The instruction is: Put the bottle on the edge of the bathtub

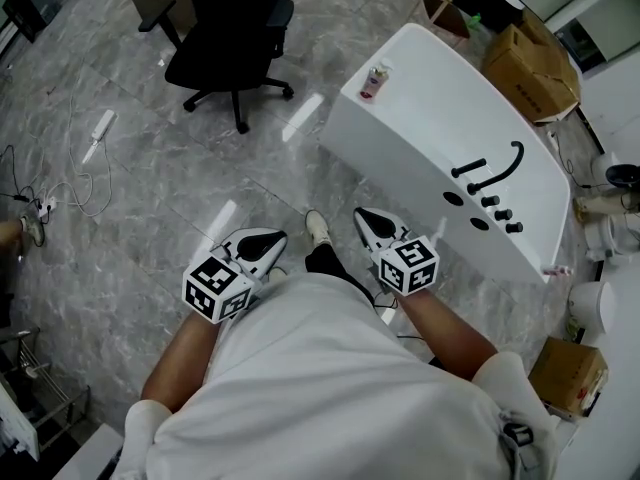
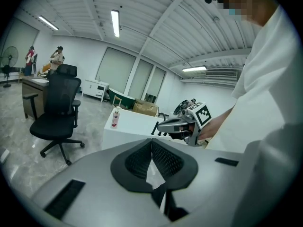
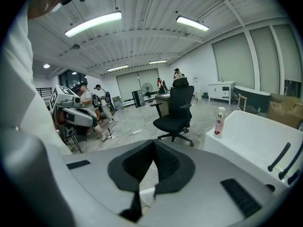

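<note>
A small clear bottle with a pink label point(image 1: 375, 80) stands upright on the far corner of the white bathtub's rim point(image 1: 420, 118). It also shows in the left gripper view as the bottle point(image 2: 115, 118) on the bathtub point(image 2: 135, 126), and in the right gripper view as the bottle point(image 3: 219, 121) on the bathtub point(image 3: 255, 136). Both grippers hang close to the person's body, well short of the tub. The left gripper point(image 1: 262, 245) has its jaws together with nothing between them. The right gripper point(image 1: 372, 223) is likewise shut and empty.
A black office chair point(image 1: 230, 28) stands on the grey marble floor left of the tub. A black faucet and knobs point(image 1: 495, 178) sit on the tub's near deck. Cardboard boxes point(image 1: 530, 63) lie behind the tub. Cables and a power strip point(image 1: 95, 138) trail at the left.
</note>
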Motion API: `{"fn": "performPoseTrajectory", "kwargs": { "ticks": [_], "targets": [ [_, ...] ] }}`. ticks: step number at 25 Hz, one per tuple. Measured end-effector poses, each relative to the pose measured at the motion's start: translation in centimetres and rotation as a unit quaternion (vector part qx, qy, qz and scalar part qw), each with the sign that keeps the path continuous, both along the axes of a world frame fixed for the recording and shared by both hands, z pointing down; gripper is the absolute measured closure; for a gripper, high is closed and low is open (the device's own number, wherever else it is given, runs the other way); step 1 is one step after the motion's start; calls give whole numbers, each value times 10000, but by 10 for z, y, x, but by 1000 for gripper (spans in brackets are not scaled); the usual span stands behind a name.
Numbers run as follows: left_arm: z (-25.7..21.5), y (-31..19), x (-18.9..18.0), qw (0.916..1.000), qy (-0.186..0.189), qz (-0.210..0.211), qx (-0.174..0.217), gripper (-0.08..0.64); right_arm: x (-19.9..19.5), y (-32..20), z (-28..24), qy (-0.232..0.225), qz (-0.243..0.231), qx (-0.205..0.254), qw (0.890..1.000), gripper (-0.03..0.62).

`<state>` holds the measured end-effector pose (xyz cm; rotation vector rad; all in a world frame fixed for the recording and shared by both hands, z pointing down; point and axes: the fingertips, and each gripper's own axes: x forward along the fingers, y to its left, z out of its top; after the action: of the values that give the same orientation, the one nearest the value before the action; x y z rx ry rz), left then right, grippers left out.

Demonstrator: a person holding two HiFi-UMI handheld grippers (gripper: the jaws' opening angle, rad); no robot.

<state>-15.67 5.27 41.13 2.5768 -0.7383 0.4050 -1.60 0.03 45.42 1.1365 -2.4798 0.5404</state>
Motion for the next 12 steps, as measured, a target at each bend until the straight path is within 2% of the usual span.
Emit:
{"fn": "performPoseTrajectory", "kwargs": {
  "ticks": [12],
  "targets": [
    [-4, 7, -33, 9988, 9, -475, 87, 541, -29, 3, -4, 64, -432, 79, 9990, 584]
  ]
}}
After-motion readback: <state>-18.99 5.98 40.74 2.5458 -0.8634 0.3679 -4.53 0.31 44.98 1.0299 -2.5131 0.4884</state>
